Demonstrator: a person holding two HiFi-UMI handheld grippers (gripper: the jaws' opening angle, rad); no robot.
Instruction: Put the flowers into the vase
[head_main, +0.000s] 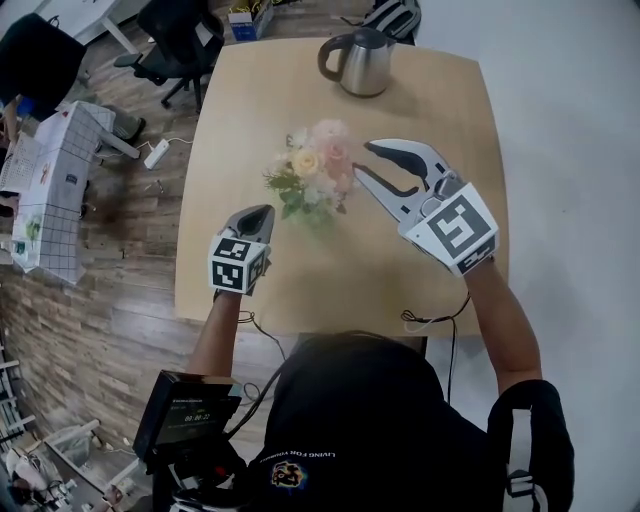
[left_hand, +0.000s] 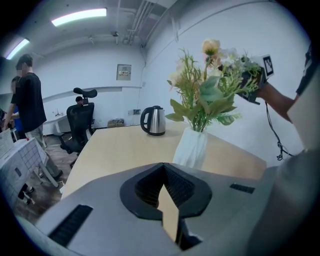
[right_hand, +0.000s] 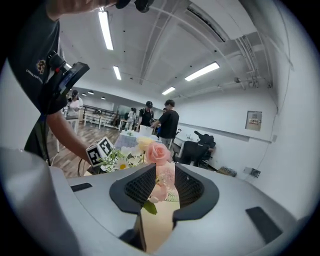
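A bouquet of pink, cream and white flowers (head_main: 310, 175) stands upright in a white ribbed vase (left_hand: 192, 145) at the middle of the wooden table (head_main: 240, 110). My right gripper (head_main: 362, 158) hovers just right of the blooms with its jaws apart. In the right gripper view a pink rose (right_hand: 157, 152) shows in the gap between them, and neither pad presses on it. My left gripper (head_main: 262, 212) is shut and holds nothing, near and to the left of the vase. The left gripper view shows the flowers (left_hand: 207, 95) rising above the vase.
A steel kettle (head_main: 362, 60) stands at the table's far edge. A black office chair (head_main: 175, 40) and a white gridded stand (head_main: 55, 190) are on the floor to the left. A cable (head_main: 435, 315) hangs at the near right edge. People (left_hand: 27, 100) stand further off.
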